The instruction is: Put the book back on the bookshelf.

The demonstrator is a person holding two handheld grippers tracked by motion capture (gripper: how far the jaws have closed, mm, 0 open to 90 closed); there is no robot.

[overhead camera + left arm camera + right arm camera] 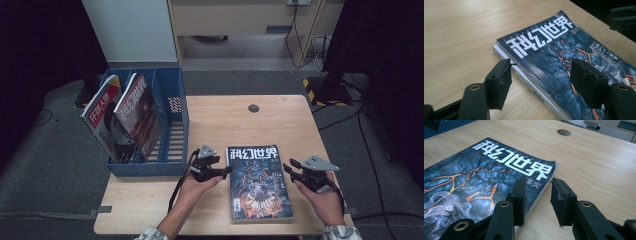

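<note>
at the far left of the magazine, the blue file rack stands on the bench holding two upright magazines. your left gripper sits just beside the magazine's left edge near its top corner, with the jaws standing wide apart, one over the bare wood and one over the cover, gripping nothing. the magazine lies flat and face up on the bench between your two hands, and your right gripper is at its right edge near the top, jaws narrowed with a small gap between the pads, astride that edge without pinching it.
</note>
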